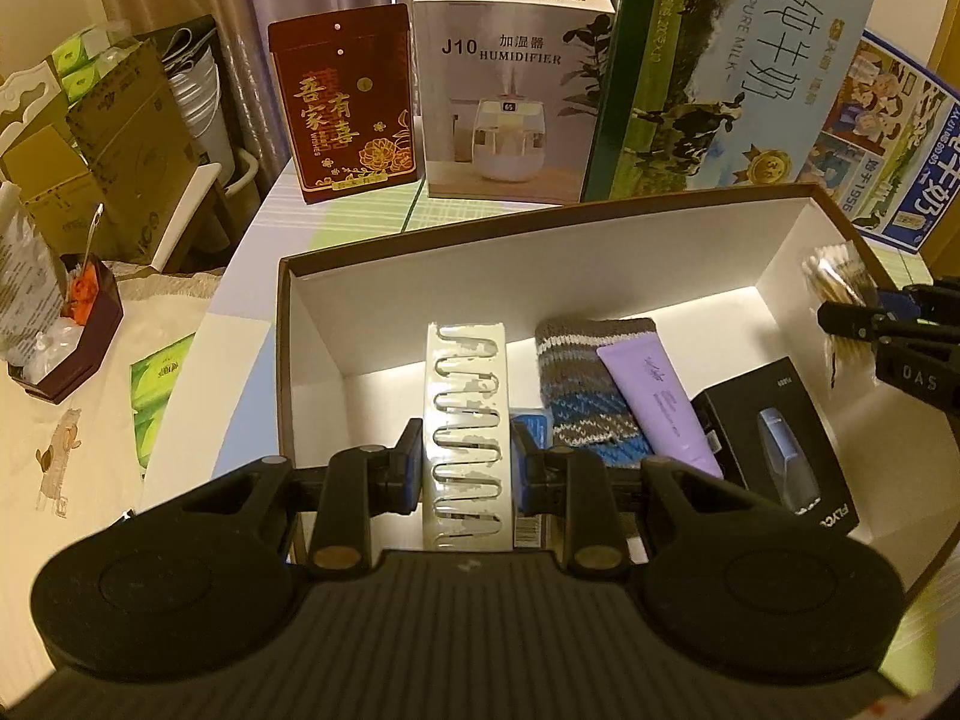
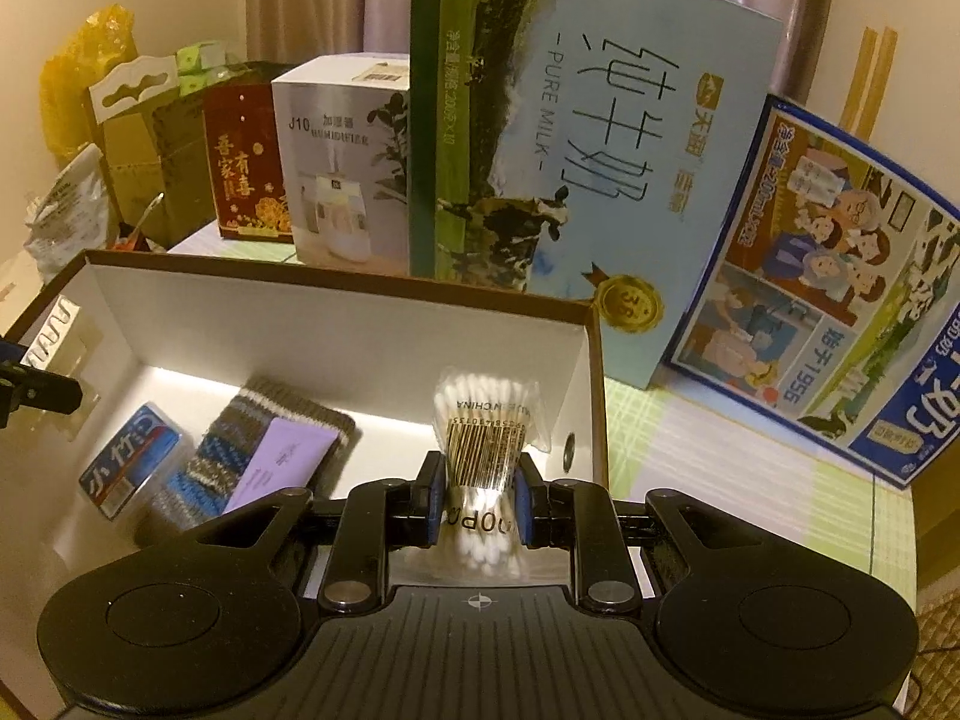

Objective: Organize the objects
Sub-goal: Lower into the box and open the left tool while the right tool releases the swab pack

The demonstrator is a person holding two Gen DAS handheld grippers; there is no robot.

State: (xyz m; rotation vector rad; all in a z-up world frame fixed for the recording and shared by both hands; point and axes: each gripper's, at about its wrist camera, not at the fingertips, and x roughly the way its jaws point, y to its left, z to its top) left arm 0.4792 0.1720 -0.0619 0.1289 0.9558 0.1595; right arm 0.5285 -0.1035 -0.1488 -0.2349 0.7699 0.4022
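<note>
While both grippers hang over the open box, left gripper jaws clamped on white clip strip, right gripper jaws pinching cotton swab pack mid-length.

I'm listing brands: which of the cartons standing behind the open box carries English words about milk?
The tall pale-blue milk carton with the cow, reading "PURE MILK"; the humidifier box says "HUMIDIFIER".

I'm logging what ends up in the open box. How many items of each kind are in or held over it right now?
White clip packs: 1
Cotton swab packs: 1
Knitted pouches: 1
Purple tubes: 1
Black boxes: 1
Blue packets: 1
Total: 6
</note>
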